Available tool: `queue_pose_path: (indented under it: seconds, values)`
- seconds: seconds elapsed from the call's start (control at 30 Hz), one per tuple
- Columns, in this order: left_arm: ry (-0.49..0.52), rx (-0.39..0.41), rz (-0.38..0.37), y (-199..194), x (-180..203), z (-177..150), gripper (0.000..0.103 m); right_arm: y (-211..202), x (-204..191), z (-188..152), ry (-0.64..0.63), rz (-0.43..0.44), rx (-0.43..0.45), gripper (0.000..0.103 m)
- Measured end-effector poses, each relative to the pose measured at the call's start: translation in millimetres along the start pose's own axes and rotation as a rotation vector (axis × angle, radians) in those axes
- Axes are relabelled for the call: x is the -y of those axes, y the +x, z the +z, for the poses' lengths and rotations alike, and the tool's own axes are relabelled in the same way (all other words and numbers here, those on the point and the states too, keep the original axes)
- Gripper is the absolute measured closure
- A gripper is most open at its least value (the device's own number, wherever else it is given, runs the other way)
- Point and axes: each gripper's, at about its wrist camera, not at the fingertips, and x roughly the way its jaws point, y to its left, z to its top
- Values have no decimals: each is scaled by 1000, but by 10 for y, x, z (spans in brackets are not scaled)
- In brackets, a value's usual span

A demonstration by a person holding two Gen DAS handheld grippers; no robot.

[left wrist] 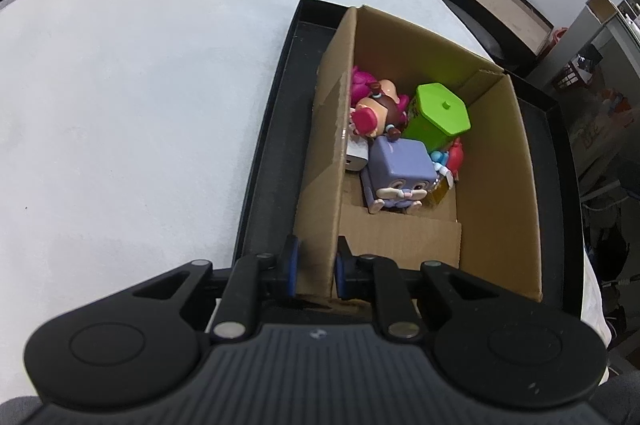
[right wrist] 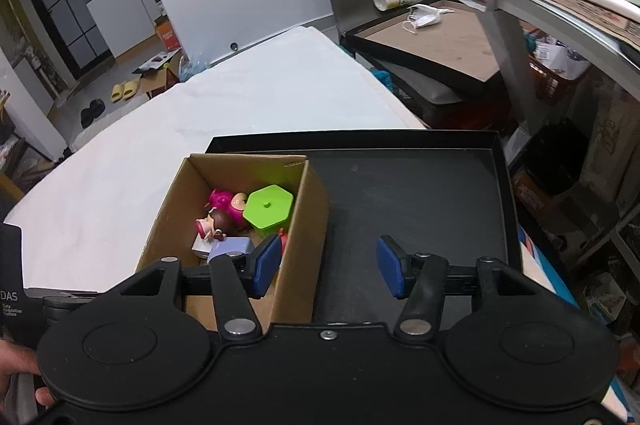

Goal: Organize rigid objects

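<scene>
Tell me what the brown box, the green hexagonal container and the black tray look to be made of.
Brown box: corrugated cardboard, matte; its raw cut edges and creased flaps show.
Green hexagonal container: probably moulded plastic, smooth, with a slight sheen on its lid.
Black tray: matte black, stiff; whether card, plastic or wood cannot be told.

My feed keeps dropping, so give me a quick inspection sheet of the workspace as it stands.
Surface: white cloth over table, black tray on it.
Job's things: cardboard box in tray holds green hexagonal container, purple cube toy, pink-haired doll.
Clutter: nothing seen loose on the cloth.
Grippers: left gripper jaws clamp box wall; right gripper open, empty.
Cables: nothing seen.
Surroundings: yellow slippers, face mask, shelving.
</scene>
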Motion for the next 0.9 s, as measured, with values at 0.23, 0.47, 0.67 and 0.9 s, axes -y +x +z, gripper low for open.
queue_pose_path:
  seconds: [0.23, 0.47, 0.67, 0.9]
  values:
    - [10, 29, 33, -182, 26, 27, 86, -169, 163, -105, 57, 22, 17, 48]
    - [31, 80, 17, -525, 141, -30, 86, -370, 211, -271, 104, 43, 20, 44]
    - [57, 121, -4, -837, 282, -120, 85, -609, 214, -376, 118, 33, 53, 26]
    - [81, 157, -36, -1174, 428, -296, 60, -946, 197, -458, 133, -14, 105, 7]
